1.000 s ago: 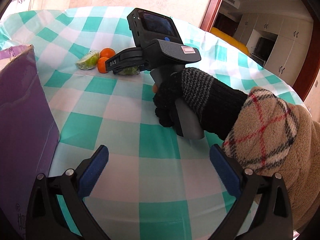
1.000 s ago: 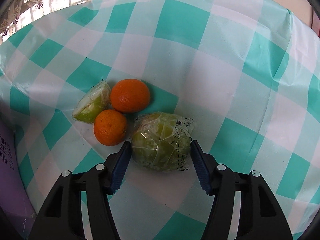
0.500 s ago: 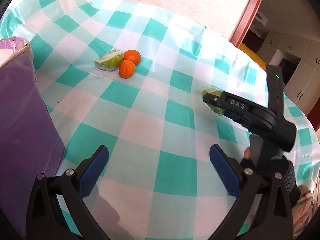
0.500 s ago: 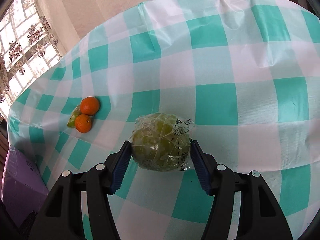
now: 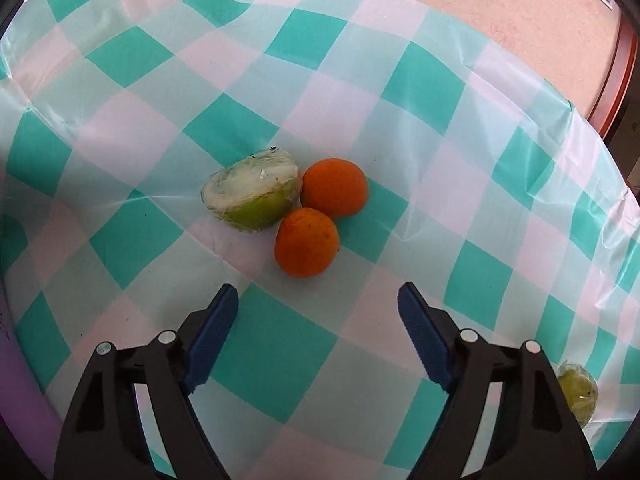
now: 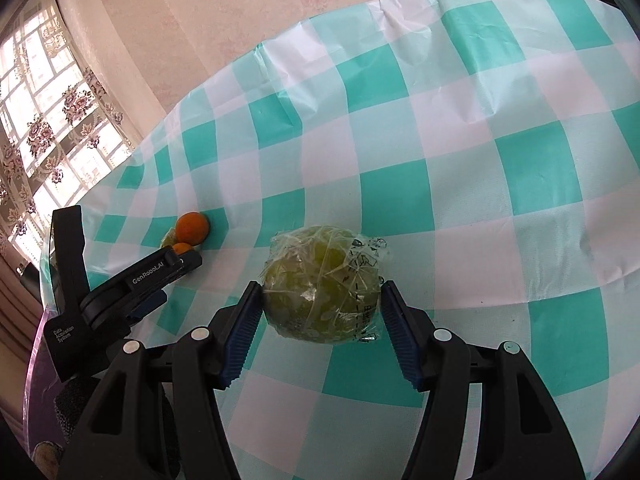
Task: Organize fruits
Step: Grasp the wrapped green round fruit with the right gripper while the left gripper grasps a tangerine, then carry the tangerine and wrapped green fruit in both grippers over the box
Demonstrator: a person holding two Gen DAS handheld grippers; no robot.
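Note:
Two oranges (image 5: 307,242) (image 5: 335,193) and a plastic-wrapped green half fruit (image 5: 251,194) lie together on the checked tablecloth (image 5: 360,80). My left gripper (image 5: 318,318) is open and empty, just short of the near orange. My right gripper (image 6: 322,314) is shut on a plastic-wrapped green fruit (image 6: 322,290), low over the cloth. That fruit also shows at the lower right in the left wrist view (image 5: 578,394). In the right wrist view the left gripper's body (image 6: 120,292) hides part of the oranges (image 6: 192,228).
A purple box (image 5: 16,392) stands at the left edge of the table. The table's far edge meets a pink wall (image 5: 480,0). A window with patterned curtains (image 6: 48,128) is at the left in the right wrist view.
My left gripper moved forward up to the oranges. My right gripper carried the wrapped green fruit away from the oranges to the right side of the table.

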